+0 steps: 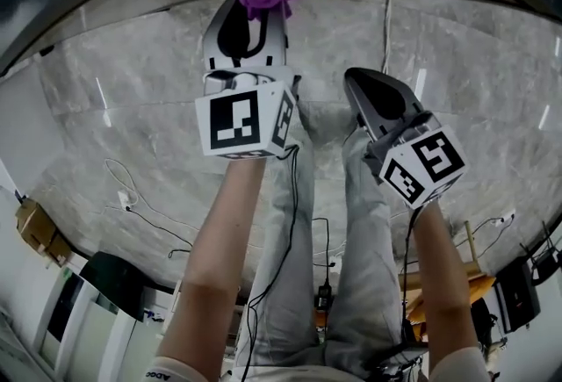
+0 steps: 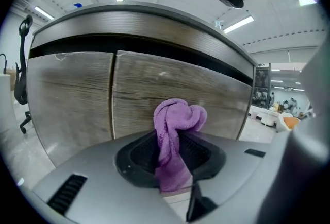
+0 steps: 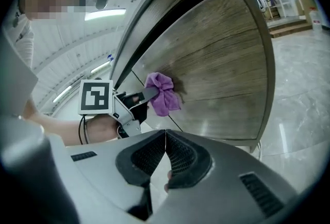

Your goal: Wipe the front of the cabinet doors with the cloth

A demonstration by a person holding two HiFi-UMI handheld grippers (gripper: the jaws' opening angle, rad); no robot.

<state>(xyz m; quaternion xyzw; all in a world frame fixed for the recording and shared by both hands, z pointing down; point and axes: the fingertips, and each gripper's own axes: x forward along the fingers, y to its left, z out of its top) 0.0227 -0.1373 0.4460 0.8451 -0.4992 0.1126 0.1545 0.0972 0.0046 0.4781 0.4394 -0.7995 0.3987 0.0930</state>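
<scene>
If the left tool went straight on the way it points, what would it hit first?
Probably the cabinet door, with the purple cloth held by the left tool touching first.

We see a soft, nubbly purple cloth [image 2: 178,120] against matt grey-brown wood-grain cabinet doors [image 2: 72,99], glossy marble-look floor [image 1: 132,126] below us, and the left gripper [image 2: 172,156] in smooth grey plastic with black ribbed pads [image 2: 201,152].
</scene>
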